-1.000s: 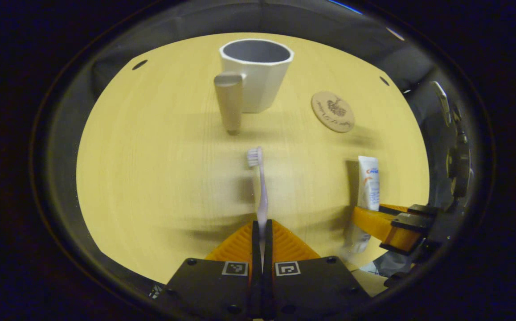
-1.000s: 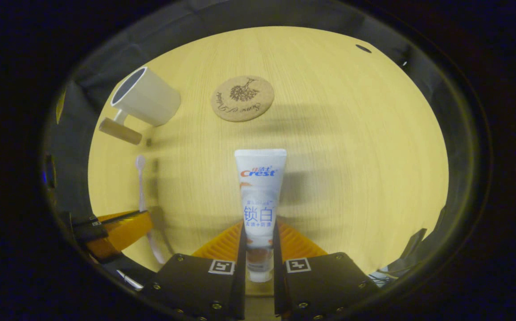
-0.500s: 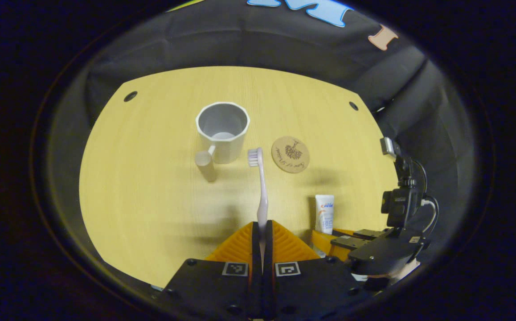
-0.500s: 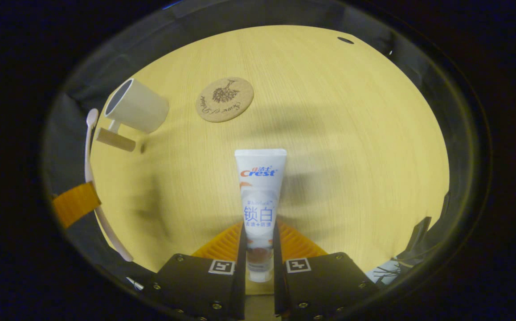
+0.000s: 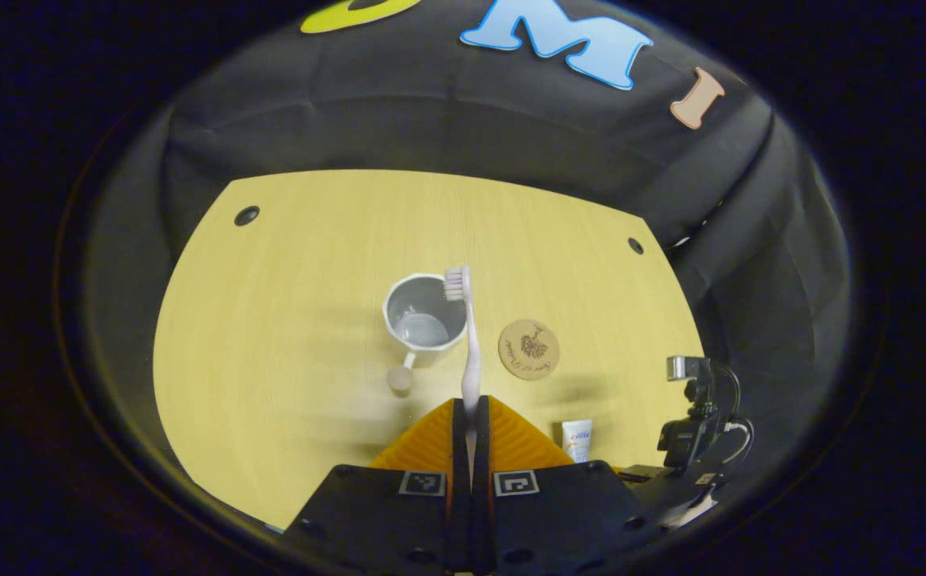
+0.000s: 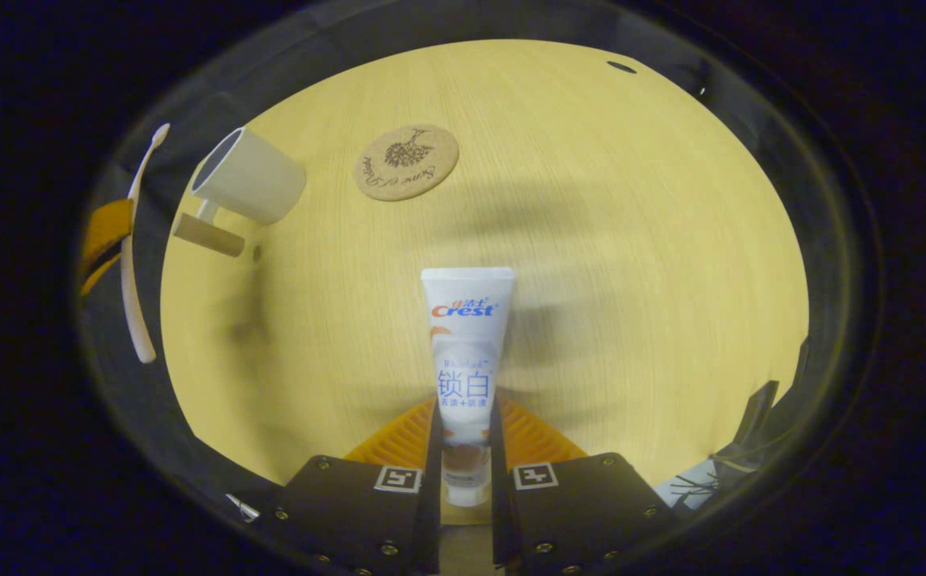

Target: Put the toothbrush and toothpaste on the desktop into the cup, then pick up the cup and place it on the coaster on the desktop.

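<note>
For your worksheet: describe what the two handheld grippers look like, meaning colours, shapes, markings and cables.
Each of the left gripper and right gripper has ridged orange fingers on a black body with screws and two square black-and-white markers. In the left gripper view, the other gripper carries a black unit with a looping cable.

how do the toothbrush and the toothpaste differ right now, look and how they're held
The toothbrush is a thin pale stick with a bristle head; the toothpaste is a broad flat white tube with printing. The left gripper pinches the toothbrush with its fingers nearly touching, while the right gripper stands wider around the tube. The toothbrush head lines up with the cup rim; the toothpaste points at bare desktop. Both are clamped and off the desktop.
</note>
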### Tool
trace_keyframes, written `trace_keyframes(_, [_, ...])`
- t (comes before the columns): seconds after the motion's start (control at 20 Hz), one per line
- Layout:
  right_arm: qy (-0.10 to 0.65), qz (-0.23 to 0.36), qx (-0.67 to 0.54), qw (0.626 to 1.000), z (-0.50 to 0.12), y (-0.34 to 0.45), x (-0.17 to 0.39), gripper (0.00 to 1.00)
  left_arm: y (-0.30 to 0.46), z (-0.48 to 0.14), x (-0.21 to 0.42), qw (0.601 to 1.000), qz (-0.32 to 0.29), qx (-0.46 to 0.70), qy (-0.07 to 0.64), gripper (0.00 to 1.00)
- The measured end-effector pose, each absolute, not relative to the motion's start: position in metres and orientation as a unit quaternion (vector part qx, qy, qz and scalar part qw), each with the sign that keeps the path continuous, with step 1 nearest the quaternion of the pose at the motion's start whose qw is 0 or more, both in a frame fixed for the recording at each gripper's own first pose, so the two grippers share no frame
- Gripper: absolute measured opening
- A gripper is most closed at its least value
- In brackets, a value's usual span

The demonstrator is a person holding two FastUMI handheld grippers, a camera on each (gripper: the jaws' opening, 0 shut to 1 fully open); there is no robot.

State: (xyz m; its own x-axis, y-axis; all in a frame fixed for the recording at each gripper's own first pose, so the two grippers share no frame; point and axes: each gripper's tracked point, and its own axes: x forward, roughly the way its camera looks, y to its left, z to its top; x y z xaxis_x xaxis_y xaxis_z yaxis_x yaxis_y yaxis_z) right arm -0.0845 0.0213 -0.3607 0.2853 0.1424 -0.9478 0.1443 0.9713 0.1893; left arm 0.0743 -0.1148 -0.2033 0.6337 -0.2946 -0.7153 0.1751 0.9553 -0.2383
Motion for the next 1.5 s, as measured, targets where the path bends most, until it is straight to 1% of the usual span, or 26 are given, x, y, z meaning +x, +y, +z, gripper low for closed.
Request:
trace_keyframes(0.45, [0.617,0.005,0.125,0.777,-0.368,0.031,-0.105,0.27,-0.107,-0.164,0.16,0.926,-0.124,-0.053,0.353,0.08])
trace_keyframes(0.65, [0.627,0.01,0.142,0.766,-0.368,0.041,-0.114,0.27,-0.111,-0.143,0.201,0.942,-0.129,-0.043,0.308,0.07])
trace_keyframes(0.8, [0.633,0.012,0.147,0.76,-0.368,0.045,-0.121,0.27,-0.118,-0.137,0.22,0.949,-0.138,-0.025,0.281,0.08])
trace_keyframes(0.85, [0.634,0.011,0.148,0.759,-0.369,0.046,-0.12,0.27,-0.12,-0.136,0.225,0.95,-0.141,-0.027,0.277,0.08])
trace_keyframes(0.9, [0.634,0.01,0.149,0.759,-0.369,0.046,-0.12,0.3,-0.123,-0.135,0.229,0.951,-0.144,-0.032,0.272,0.08])
trace_keyframes(0.95, [0.633,0.009,0.151,0.759,-0.368,0.046,-0.12,0.27,-0.123,-0.137,0.231,0.951,-0.148,-0.038,0.268,0.08])
trace_keyframes(1.1, [0.628,-0.003,0.162,0.761,-0.364,0.043,-0.118,0.27,-0.113,-0.154,0.236,0.953,-0.136,-0.038,0.269,0.08])
trace_keyframes(1.15, [0.626,-0.007,0.165,0.762,-0.363,0.041,-0.117,0.27,-0.115,-0.157,0.235,0.952,-0.143,-0.037,0.267,0.08])
trace_keyframes(1.2, [0.625,-0.011,0.17,0.762,-0.362,0.038,-0.117,0.27,-0.121,-0.158,0.236,0.951,-0.15,-0.036,0.267,0.13])
trace_keyframes(1.25, [0.624,-0.015,0.175,0.761,-0.36,0.035,-0.117,0.27,-0.121,-0.163,0.236,0.951,-0.149,-0.032,0.269,0.08])
trace_keyframes(1.35, [0.621,-0.022,0.184,0.762,-0.357,0.031,-0.115,0.27,-0.123,-0.173,0.235,0.949,-0.151,-0.028,0.274,0.08])
trace_keyframes(1.4, [0.618,-0.026,0.189,0.762,-0.354,0.028,-0.114,0.27,-0.123,-0.178,0.23,0.949,-0.151,-0.029,0.275,0.11])
trace_keyframes(1.45, [0.616,-0.028,0.192,0.763,-0.351,0.026,-0.112,0.27,-0.122,-0.184,0.226,0.949,-0.149,-0.029,0.276,0.16])
trace_keyframes(1.5, [0.613,-0.03,0.196,0.765,-0.35,0.025,-0.111,0.27,-0.122,-0.188,0.222,0.948,-0.152,-0.032,0.278,0.11])
